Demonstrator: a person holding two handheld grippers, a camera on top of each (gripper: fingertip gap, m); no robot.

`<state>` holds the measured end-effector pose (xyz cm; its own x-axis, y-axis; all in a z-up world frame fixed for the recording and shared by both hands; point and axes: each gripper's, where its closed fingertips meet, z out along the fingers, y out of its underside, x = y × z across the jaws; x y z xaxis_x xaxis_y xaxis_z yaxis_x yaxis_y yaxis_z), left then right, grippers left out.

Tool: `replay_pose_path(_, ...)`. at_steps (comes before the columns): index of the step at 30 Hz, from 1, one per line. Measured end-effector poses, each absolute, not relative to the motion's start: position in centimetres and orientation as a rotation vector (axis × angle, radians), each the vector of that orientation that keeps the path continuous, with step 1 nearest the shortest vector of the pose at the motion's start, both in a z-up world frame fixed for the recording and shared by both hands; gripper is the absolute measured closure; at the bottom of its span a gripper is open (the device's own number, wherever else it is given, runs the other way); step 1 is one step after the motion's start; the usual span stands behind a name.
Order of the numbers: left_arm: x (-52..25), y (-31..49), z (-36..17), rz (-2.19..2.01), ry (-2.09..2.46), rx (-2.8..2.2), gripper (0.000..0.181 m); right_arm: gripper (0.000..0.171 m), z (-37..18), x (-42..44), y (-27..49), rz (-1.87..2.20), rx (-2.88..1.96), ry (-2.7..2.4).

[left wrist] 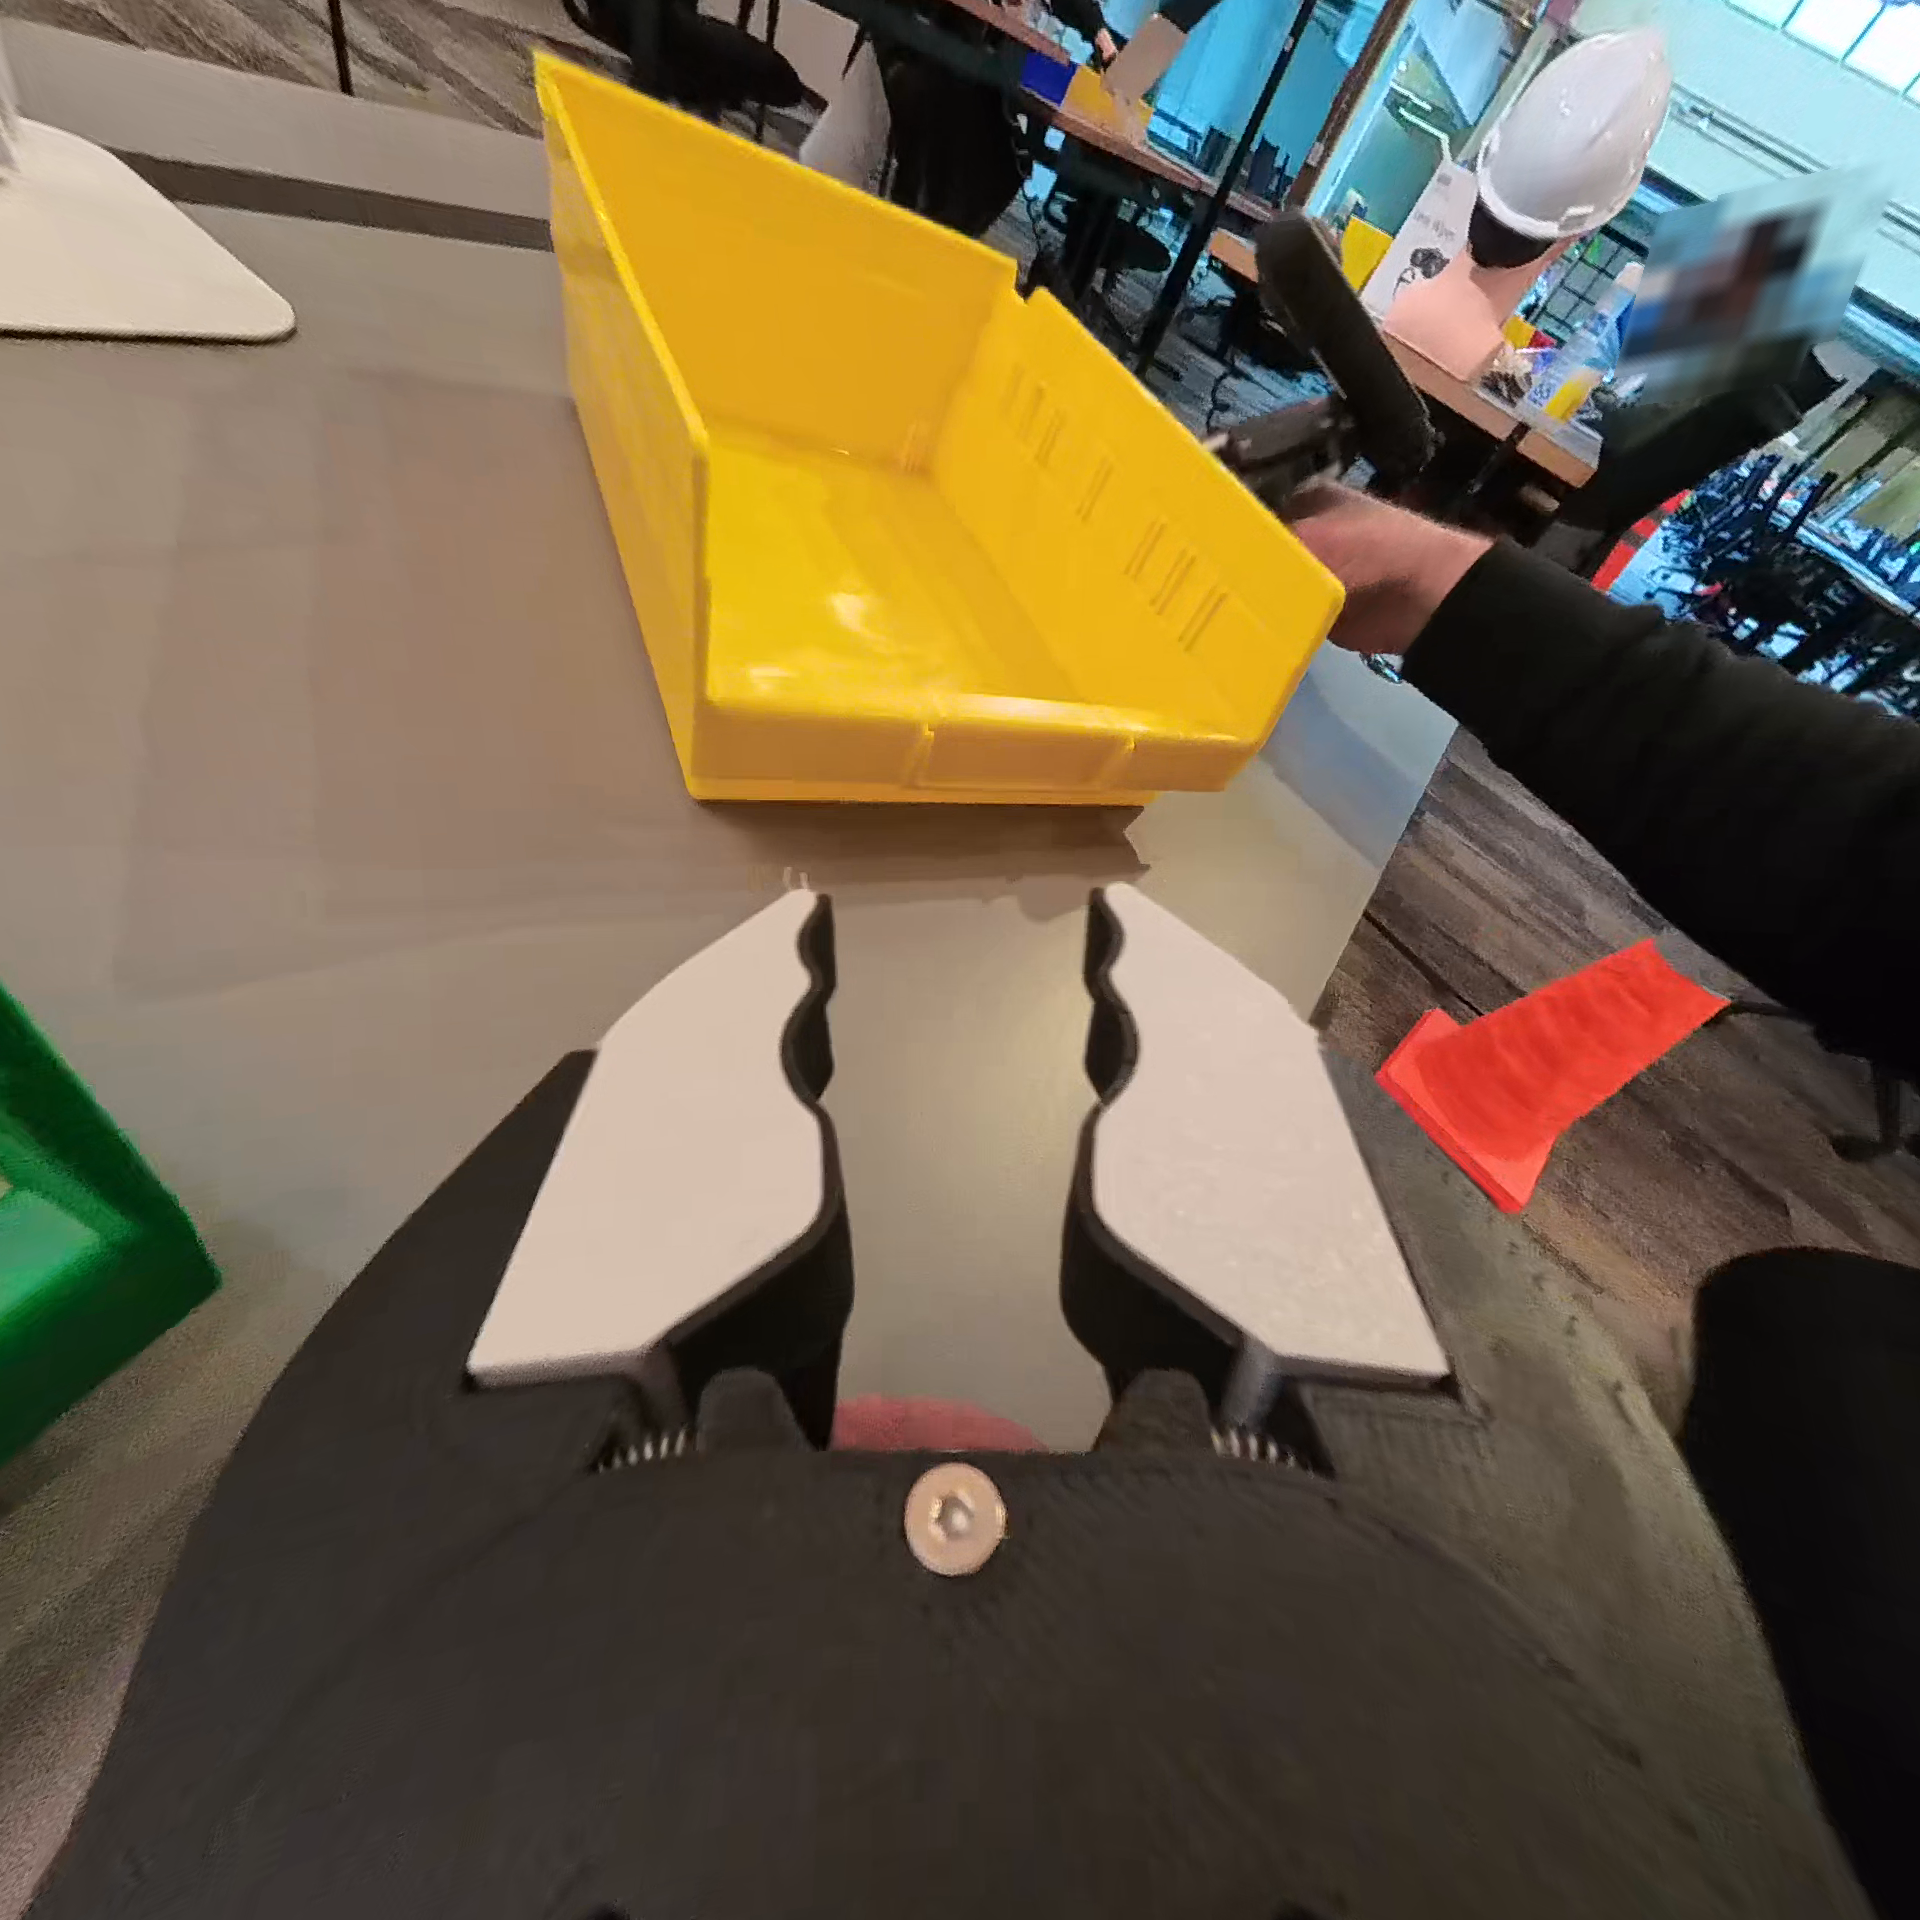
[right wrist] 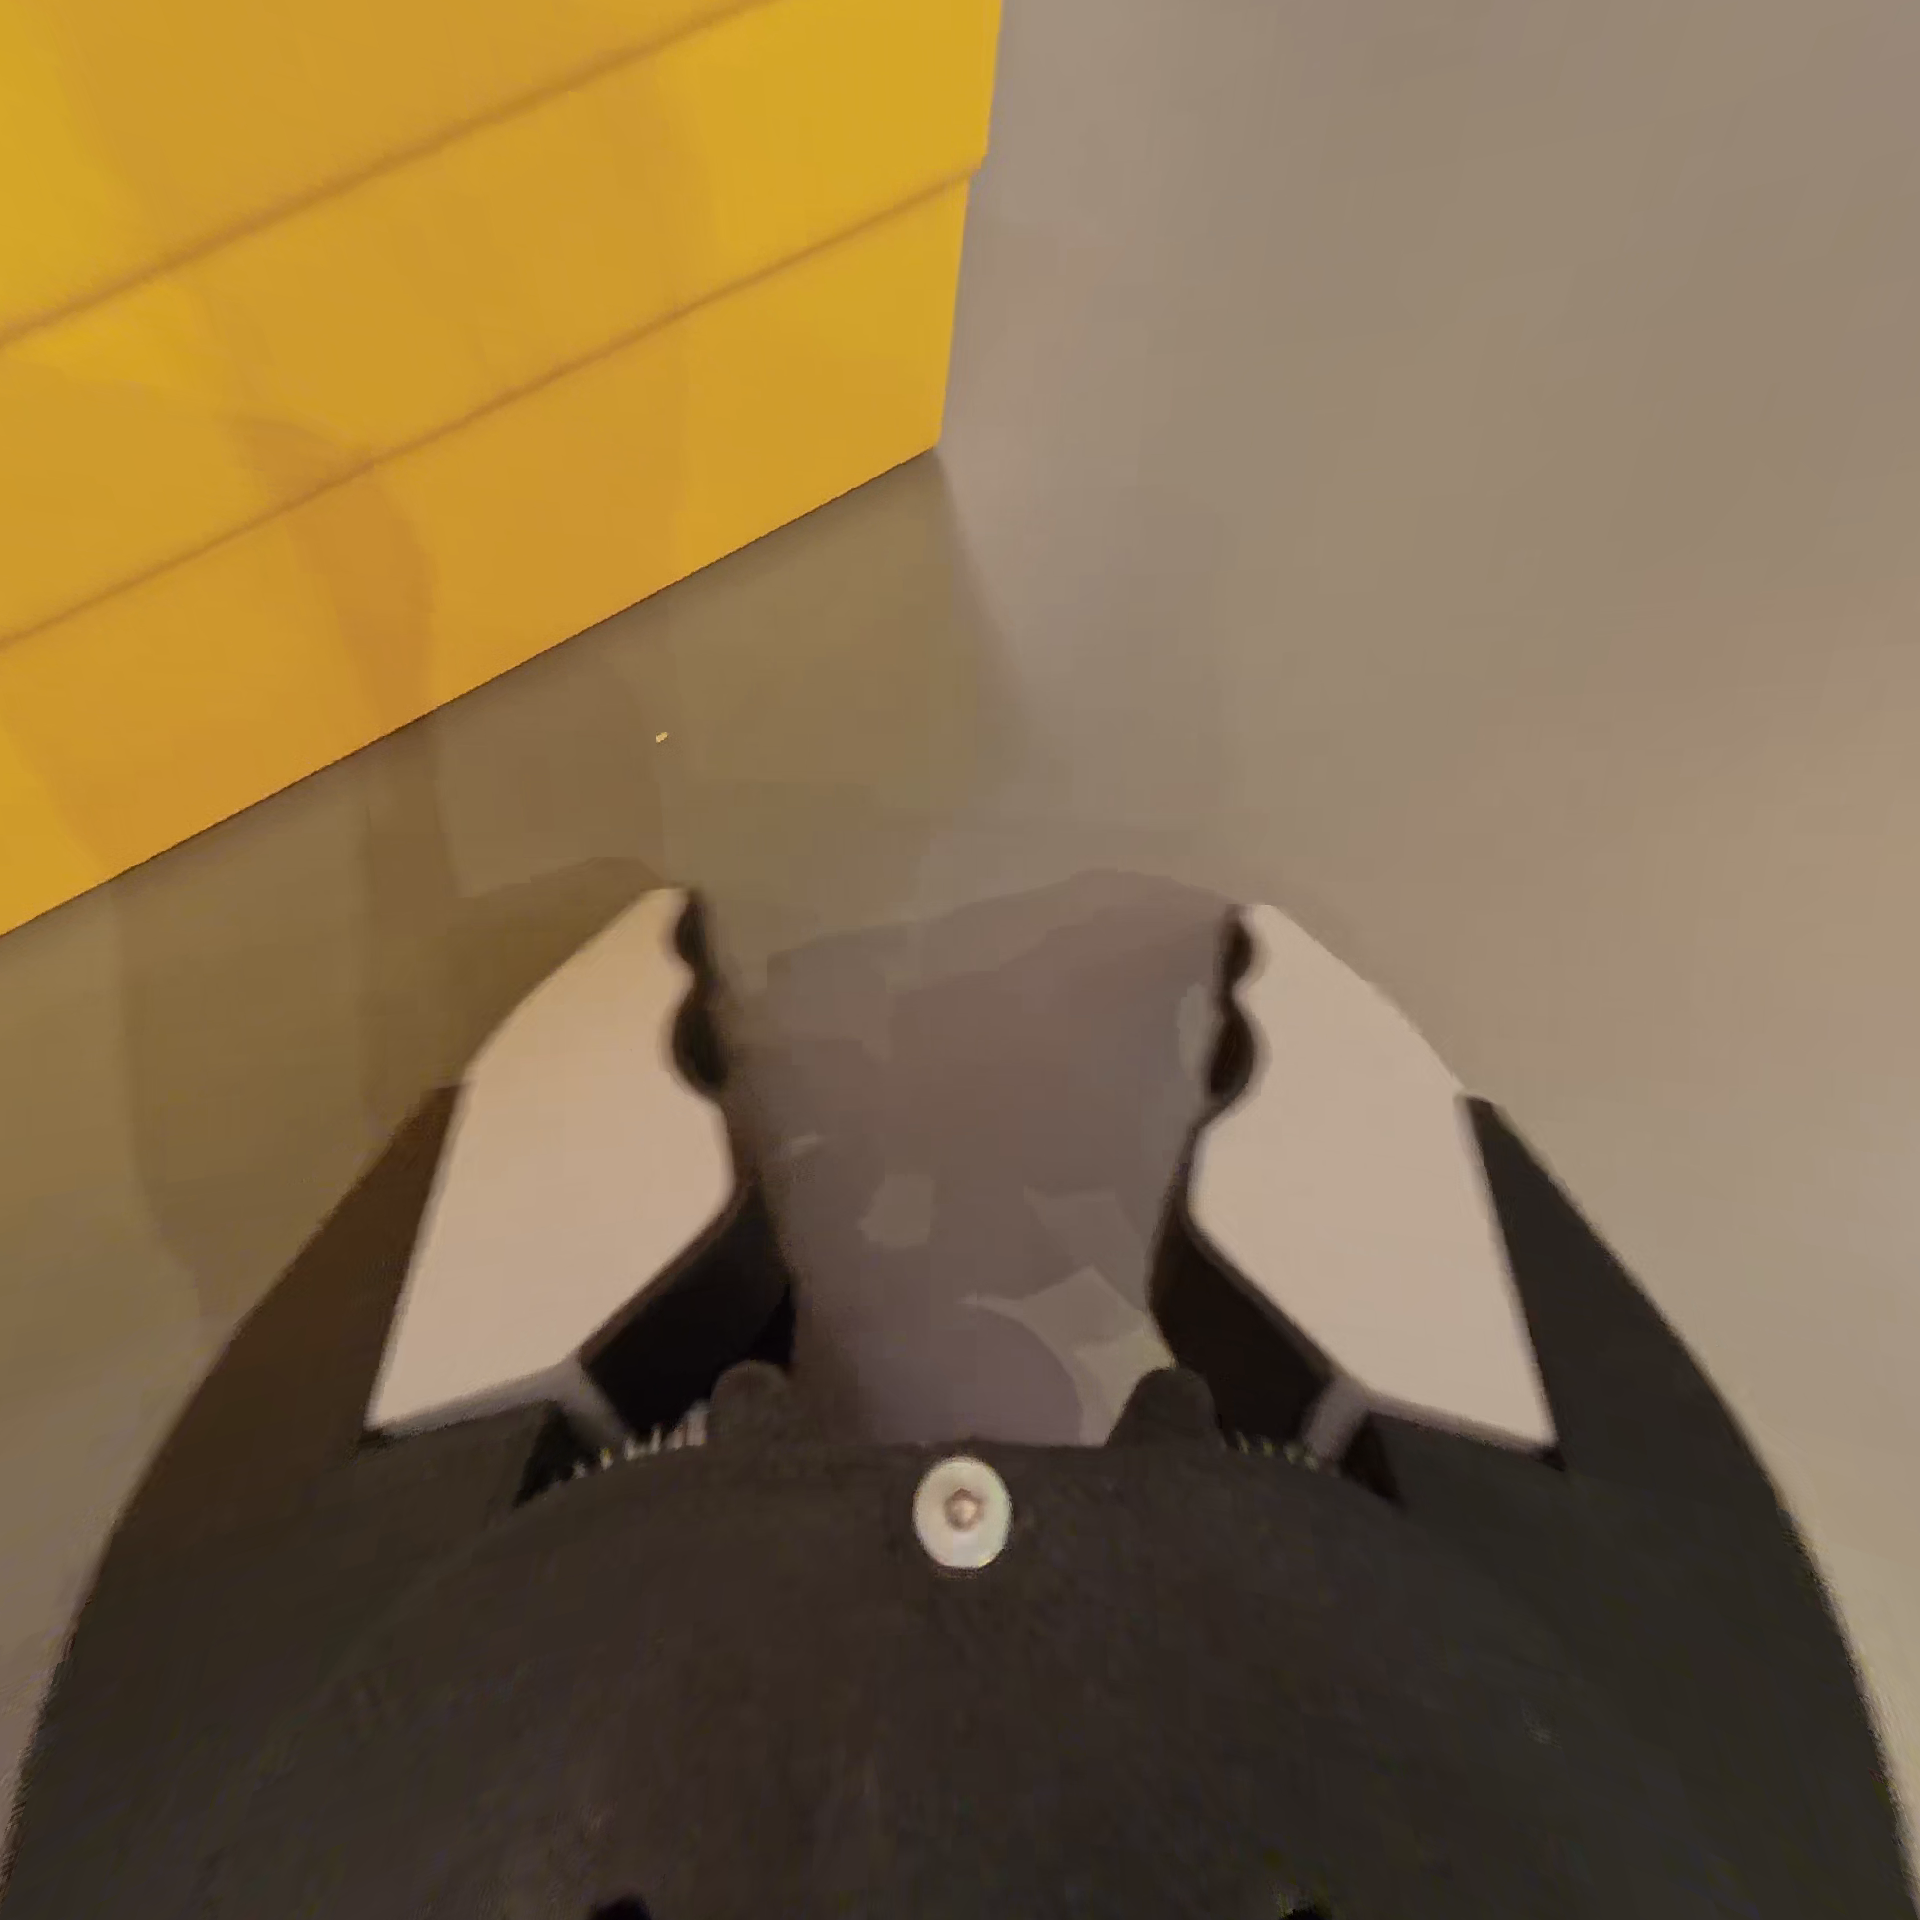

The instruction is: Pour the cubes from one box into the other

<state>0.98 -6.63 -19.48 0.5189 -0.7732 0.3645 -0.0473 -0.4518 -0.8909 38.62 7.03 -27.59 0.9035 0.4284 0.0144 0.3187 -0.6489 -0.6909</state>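
A yellow box [left wrist: 883, 499] stands empty on the grey table [left wrist: 312, 623], its low open front facing me. My left gripper [left wrist: 961, 914] is open and empty, a short way in front of that box. A green box [left wrist: 73, 1226] shows partly at the left edge; its contents are hidden. A hand in a black sleeve [left wrist: 1382, 571] is behind the yellow box's right wall. In the right wrist view my right gripper [right wrist: 961, 914] is open and empty, low over the table, with the yellow box's outer wall [right wrist: 416, 416] to its upper left. No cubes are visible.
A white flat base [left wrist: 125, 260] lies at the table's far left. The table's right edge [left wrist: 1371, 883] drops to a wooden floor with an orange cone [left wrist: 1538, 1060]. Desks, chairs and a white helmet on a stand [left wrist: 1558, 135] are behind.
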Motion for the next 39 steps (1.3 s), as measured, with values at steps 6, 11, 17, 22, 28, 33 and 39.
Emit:
replay_pose_path(6,-0.1,-4.1,-15.5,-1.0,0.552,-1.748,0.158,0.125,-26.7,38.9,6.9,0.368,-2.348,-0.358)
replay_pose_path(11,1.8,-0.3,-13.3,-0.859,0.629,-1.783,0.093,0.078,-22.2,34.1,6.4,0.648,-2.227,-0.152)
replay_pose_path(17,5.4,4.6,-14.1,-0.797,0.694,-1.905,0.088,0.086,-17.3,28.7,3.1,0.669,-2.169,-0.279)
replay_pose_path(22,7.4,6.0,-17.9,-0.932,0.585,-2.061,0.088,0.082,-15.7,27.1,1.7,0.845,-2.096,-0.144)
replay_pose_path(28,8.3,2.8,-18.9,-1.101,0.573,-2.089,0.109,0.087,-18.2,22.2,-0.2,0.804,-2.204,-0.314)
replay_pose_path(33,8.2,1.4,-18.9,-1.021,0.575,-2.079,0.114,0.107,-18.8,22.9,0.0,0.717,-2.269,-0.382)
replay_pose_path(39,8.2,-1.5,-18.4,-1.07,0.62,-2.106,0.099,0.126,-19.2,23.3,0.3,0.787,-2.284,-0.378)
